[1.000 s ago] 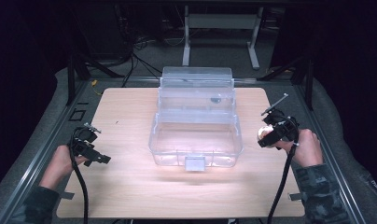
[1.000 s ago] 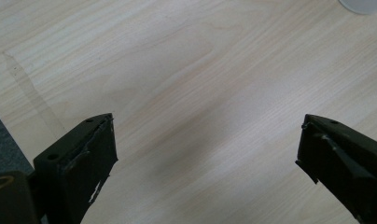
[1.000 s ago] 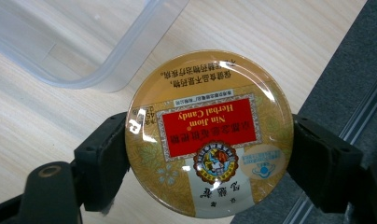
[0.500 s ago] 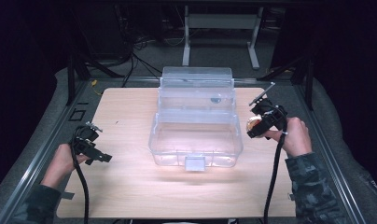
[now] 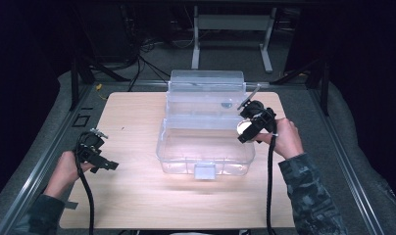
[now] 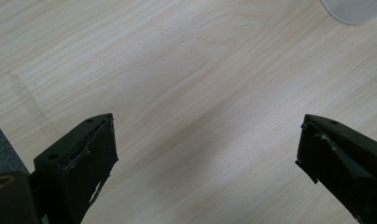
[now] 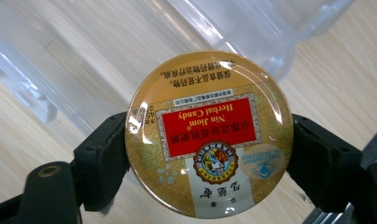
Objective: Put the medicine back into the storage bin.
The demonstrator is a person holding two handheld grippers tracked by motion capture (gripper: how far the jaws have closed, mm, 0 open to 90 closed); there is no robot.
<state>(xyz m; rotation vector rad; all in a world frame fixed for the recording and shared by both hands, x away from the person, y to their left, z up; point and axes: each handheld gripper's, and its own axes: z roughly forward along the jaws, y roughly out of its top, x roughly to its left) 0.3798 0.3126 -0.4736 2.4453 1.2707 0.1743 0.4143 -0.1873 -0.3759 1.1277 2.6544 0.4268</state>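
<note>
From the high view, the right gripper [image 5: 250, 128] has come in from the right edge of the pale wooden table [image 5: 137, 196] toward the middle of the frame, and now hangs at the right rim of the clear plastic storage box [image 5: 206, 147] with its hinged lid thrown open behind. A second ago it was well out beside the box; now the round gold herbal-candy tin [image 5: 243, 128] it carries sits just over the box's right wall. The left gripper [image 5: 95, 154] at the lower left has not shifted; the hand rests it on the table, well apart from the box.

In the left gripper view, the two black fingers [image 6: 79, 158] stand spread wide with nothing between them, bare wood beneath and a corner of the clear box [image 6: 352, 9] at the upper right of the frame.

In the right gripper view, the fingers [image 7: 100, 161] pinch the tin [image 7: 209, 133] by its rim on both sides, its red-and-gold label facing the camera upside down. Behind it lie the clear box walls [image 7: 252, 28] and the table showing through them.

I'd judge the tin is being carried in to be placed in the box; what remains is to bring it over the open tub and let go.
</note>
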